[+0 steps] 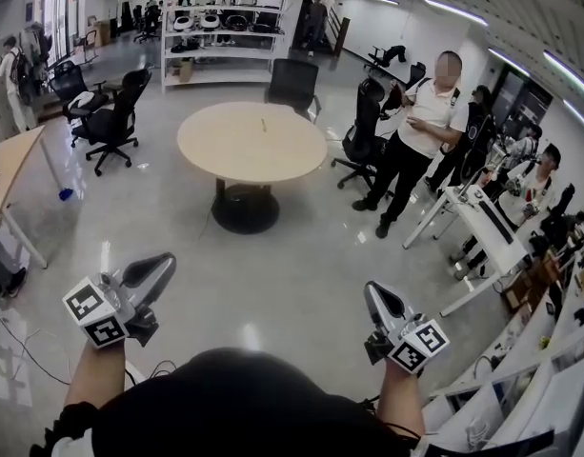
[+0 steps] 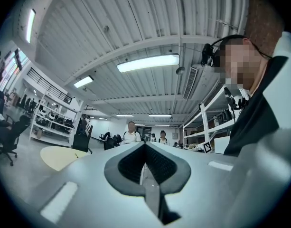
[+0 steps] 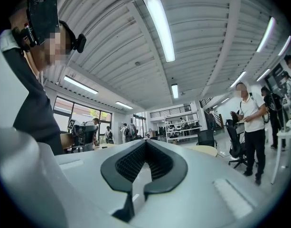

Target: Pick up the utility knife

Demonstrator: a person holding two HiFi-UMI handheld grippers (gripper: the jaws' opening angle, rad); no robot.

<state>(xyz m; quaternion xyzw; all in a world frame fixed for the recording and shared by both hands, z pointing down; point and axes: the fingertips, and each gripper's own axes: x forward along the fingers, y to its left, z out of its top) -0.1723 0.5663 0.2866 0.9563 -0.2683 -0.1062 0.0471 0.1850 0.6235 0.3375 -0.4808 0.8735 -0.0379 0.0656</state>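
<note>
**A:** What sits nearest the camera?

**B:** Two forearms (image 1: 90, 379), low in the head view. The left gripper (image 1: 160, 263) is at 8 o'clock and the right gripper (image 1: 375, 293) at 4 o'clock. Both point toward 12 o'clock over grey floor (image 1: 282, 274).

**A:** Are the fingers holding anything?

**B:** No. In each gripper view the two dark pads (image 2: 128, 163) meet at their tips with nothing between them. Both grippers are closed and empty.

**A:** And the thing to be picked up?

**B:** Farther off, at 12 o'clock. A round tan table (image 1: 215, 150) stands mid-room, and a thin, small object lies near its centre. It is too small to be sure, but I take it for the utility knife (image 1: 264, 124). It lies well apart from both sets of fingers, with open floor between.

**A:** Which step is this?

**B:** The approach, by my reading. The next move calls for reaching the table, spreading one gripper's fingers, and lowering them astride the knife's body.

**A:** Anything beyond?

**B:** Black office chairs (image 1: 110, 122) stand near the table. A person in a white shirt (image 1: 427, 122) stands at 2 o'clock, and white shelving (image 1: 230, 41) lines the back.
</note>
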